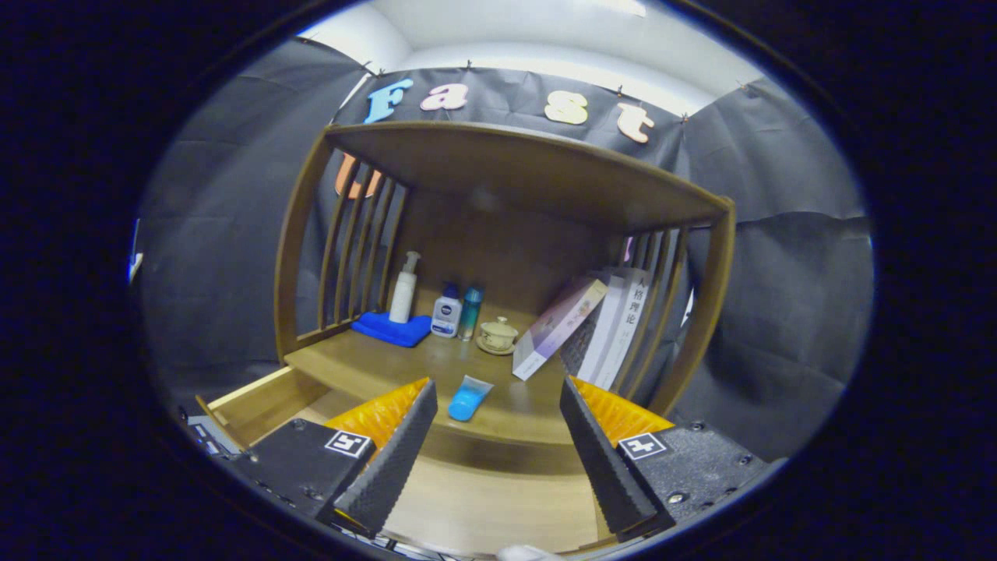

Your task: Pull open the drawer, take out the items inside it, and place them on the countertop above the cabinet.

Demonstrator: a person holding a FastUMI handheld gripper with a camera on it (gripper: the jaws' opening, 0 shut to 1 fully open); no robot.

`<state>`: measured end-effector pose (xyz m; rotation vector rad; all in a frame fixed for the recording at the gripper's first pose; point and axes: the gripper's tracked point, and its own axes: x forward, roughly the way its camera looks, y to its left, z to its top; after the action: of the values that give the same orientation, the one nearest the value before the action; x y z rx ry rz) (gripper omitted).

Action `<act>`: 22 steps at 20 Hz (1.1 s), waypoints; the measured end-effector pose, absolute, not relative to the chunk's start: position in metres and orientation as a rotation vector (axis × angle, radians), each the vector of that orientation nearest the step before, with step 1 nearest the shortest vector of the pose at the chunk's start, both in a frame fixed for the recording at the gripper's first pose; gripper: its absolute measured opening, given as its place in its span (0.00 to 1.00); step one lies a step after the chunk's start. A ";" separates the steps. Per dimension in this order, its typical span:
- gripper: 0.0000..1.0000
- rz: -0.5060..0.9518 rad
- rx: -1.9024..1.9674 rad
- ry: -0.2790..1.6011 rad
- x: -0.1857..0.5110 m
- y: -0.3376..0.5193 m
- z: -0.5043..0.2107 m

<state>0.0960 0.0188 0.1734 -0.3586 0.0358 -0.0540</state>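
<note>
While fingers (498, 436) gape, tube (469, 398) lies on countertop (374, 362).

Smooth wood countertop (374, 362); ribbed matt tool (498, 436) pads.

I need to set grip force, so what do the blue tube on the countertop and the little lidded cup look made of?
The blue tube, lying just ahead of the open gripper, looks like soft glossy plastic with a flattened crimped end. The lidded cup looks like glazed ceramic: pale, smooth, on a saucer. Neither is certain from looks alone.

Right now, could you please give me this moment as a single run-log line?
drawer: open | blue tube: lying on countertop, just ahead of fingers | tool: open, holding nothing
</note>
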 end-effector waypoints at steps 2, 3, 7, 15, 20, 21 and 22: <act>1.00 -0.071 -0.368 -0.005 0.071 0.015 0.171; 1.00 -0.079 -0.356 -0.028 0.058 0.015 0.168; 1.00 -0.073 -0.290 -0.057 0.030 0.023 0.138; 1.00 -0.096 -0.197 -0.089 -0.001 0.041 0.054; 1.00 -0.091 -0.157 -0.025 0.001 0.038 0.003; 1.00 -0.078 -0.154 0.001 0.003 0.040 -0.008; 1.00 -0.070 -0.162 0.017 0.005 0.040 -0.016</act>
<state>0.0050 0.0402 -0.0161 -0.1618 0.0167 -0.0700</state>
